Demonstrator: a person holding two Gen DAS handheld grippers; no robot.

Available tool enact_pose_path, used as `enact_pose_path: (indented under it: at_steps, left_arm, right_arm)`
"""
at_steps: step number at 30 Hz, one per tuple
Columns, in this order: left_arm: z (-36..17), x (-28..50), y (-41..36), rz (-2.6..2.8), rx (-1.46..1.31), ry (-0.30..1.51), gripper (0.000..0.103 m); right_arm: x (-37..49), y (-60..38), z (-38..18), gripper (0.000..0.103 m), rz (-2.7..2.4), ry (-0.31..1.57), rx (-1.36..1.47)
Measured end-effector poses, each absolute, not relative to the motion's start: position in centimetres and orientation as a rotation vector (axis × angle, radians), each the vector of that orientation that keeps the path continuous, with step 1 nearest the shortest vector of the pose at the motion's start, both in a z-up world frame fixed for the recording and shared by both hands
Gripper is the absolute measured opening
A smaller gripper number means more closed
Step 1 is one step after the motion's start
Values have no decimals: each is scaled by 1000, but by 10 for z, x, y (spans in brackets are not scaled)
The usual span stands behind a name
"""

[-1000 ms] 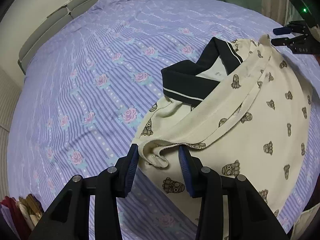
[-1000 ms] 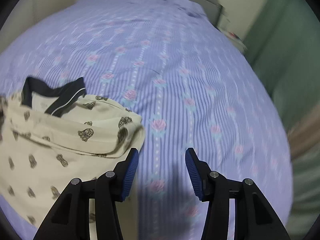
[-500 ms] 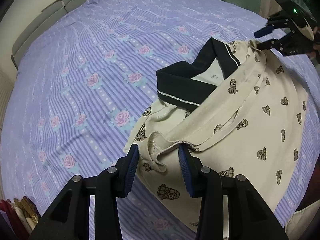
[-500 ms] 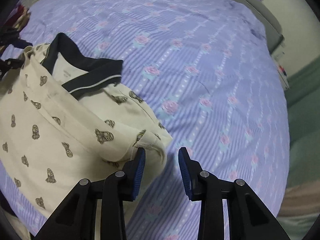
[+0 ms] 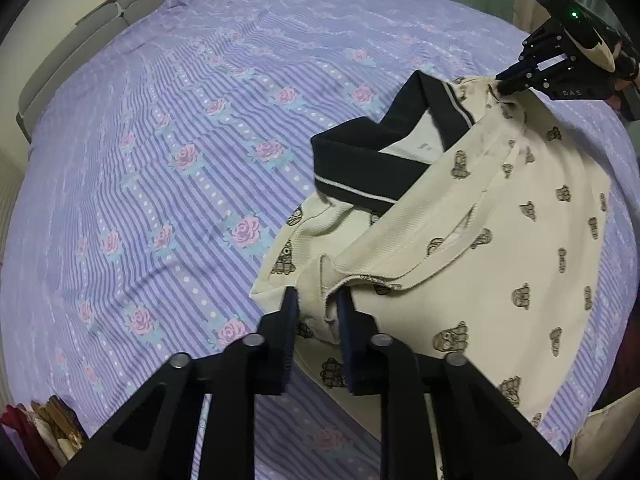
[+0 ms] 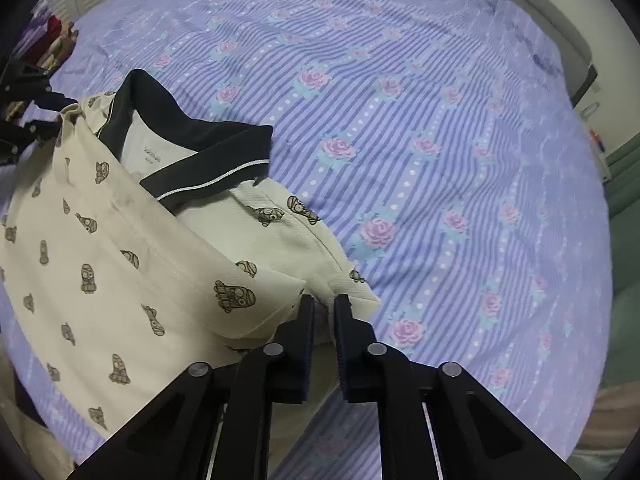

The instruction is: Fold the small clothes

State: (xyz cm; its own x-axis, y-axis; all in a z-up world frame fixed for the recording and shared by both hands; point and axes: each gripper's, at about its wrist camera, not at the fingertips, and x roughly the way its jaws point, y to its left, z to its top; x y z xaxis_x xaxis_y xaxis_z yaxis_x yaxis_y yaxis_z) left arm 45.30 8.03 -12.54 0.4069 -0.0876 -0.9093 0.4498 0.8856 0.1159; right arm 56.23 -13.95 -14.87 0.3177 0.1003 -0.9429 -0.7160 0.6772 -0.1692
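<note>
The left gripper (image 5: 318, 306) pinches one corner of the cream polo shirt (image 5: 500, 248). The right gripper (image 6: 323, 308) pinches the other corner. The shirt lies near the bed's front edge on the purple bedsheet (image 5: 180, 128). Both should probably lift together, slowly, keeping the fold straight toward the dark collar (image 6: 200, 160).

Shirt (image 5: 500, 248) on bedsheet (image 5: 180, 140), collar (image 5: 380, 148) at far edge, headboard (image 5: 100, 24) behind

The cream polo shirt (image 5: 516, 248) is matt, textured knit cloth with a dark ribbed collar (image 5: 360, 168). The striped floral bedsheet (image 5: 180, 140) is smooth woven fabric. Both grippers' fingers (image 6: 304, 332) look like matt black plastic.
</note>
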Motion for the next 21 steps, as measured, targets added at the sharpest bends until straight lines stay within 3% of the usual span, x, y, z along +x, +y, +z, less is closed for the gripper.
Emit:
enact_pose_path:
  at_steps: [4, 12, 21]
  left_arm:
    - [-118, 446, 80, -359, 356, 1082, 9]
    - [-85, 452, 94, -278, 273, 1020, 9]
    - [-127, 476, 120, -131, 126, 1164, 12]
  right_arm:
    - [551, -147, -129, 6, 526, 1052, -595]
    - [541, -175, -103, 5, 317, 908, -428]
    - [557, -189, -132, 5, 128, 986, -309]
